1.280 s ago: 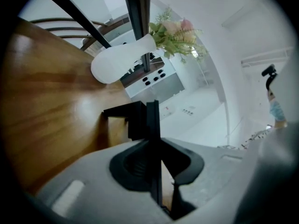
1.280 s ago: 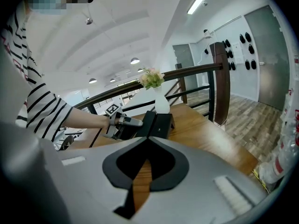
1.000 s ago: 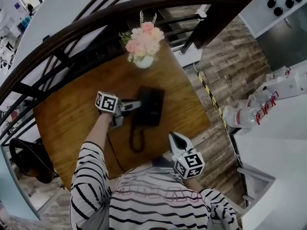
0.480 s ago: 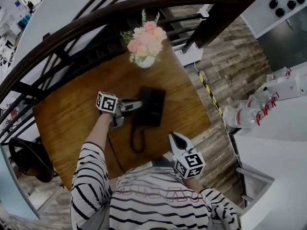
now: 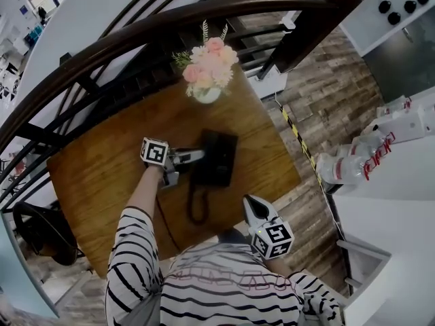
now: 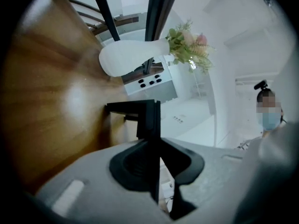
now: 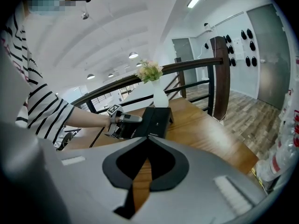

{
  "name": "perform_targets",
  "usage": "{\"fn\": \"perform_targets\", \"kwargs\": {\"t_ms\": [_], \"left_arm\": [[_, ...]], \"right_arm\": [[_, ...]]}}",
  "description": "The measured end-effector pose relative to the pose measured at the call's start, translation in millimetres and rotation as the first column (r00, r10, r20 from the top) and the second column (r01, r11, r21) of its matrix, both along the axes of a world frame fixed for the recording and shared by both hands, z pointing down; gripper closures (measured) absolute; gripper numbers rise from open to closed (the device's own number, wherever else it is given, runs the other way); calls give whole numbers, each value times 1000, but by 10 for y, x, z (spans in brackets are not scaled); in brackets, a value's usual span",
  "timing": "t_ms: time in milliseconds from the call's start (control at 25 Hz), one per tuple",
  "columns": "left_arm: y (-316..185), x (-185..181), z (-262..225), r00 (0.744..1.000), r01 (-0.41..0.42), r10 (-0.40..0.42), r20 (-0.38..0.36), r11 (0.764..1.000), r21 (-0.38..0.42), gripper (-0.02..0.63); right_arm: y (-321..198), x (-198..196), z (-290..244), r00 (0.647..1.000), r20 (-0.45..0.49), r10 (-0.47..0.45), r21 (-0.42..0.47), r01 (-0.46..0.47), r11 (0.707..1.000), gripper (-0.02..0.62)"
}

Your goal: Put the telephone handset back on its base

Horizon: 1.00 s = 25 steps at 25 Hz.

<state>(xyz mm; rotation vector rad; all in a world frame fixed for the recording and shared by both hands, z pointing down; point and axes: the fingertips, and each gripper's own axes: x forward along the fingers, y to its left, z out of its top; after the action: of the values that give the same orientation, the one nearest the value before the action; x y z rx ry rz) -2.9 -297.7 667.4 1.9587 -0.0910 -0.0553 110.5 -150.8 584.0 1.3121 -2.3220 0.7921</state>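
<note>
Black plastic fills the gap of my left hand-held gripper (image 6: 156, 143): its 2 jaws pinch the telephone handset (image 6: 148, 118) edge-on, and the tool points level across the table (image 5: 102, 161). In the head view the handset lies along the left side of the base (image 5: 224, 156), touching it or just above it. I cannot tell whether it is seated in the cradle.

I judge the handset light, stiff and smooth, so it can twist in a pinch if I hold it off-centre. The narrow middle bar between its 2 ends is the place to hold, though I cannot tell how close to it my grip is. The coiled cord (image 5: 197, 220) trails toward me on the table and should tug like a spring, so I expect some pull on release.

My right hand-held gripper (image 7: 148, 141) hangs near the table's front edge, well apart from the base, jaws pressed together on nothing. Behind the base stands 1 white vase of flowers (image 5: 207, 73), near enough to mind.
</note>
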Motion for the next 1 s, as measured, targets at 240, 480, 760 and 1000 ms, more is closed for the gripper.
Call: {"fn": "perform_targets", "kwargs": {"t_ms": [240,480,760,1000], "left_arm": [[-18,-4,-6,998,21,-22,58,1000,18,528],[-39,-21,17,987,36,-46,155,997,64,482],[1,-30,-10,978,41,-58,202,995,87,432],[77,-57,-120,971,55,-84,225,990,131,394]], "right_arm": [[-13,-66,-6,1000,11,-11,3,11,1000,595],[-8,-52,-23,1000,21,-7,9,7,1000,595],[-5,-7,-62,999,35,-1,20,0,1000,595],[-33,-14,-118,999,48,-14,38,12,999,595]]}}
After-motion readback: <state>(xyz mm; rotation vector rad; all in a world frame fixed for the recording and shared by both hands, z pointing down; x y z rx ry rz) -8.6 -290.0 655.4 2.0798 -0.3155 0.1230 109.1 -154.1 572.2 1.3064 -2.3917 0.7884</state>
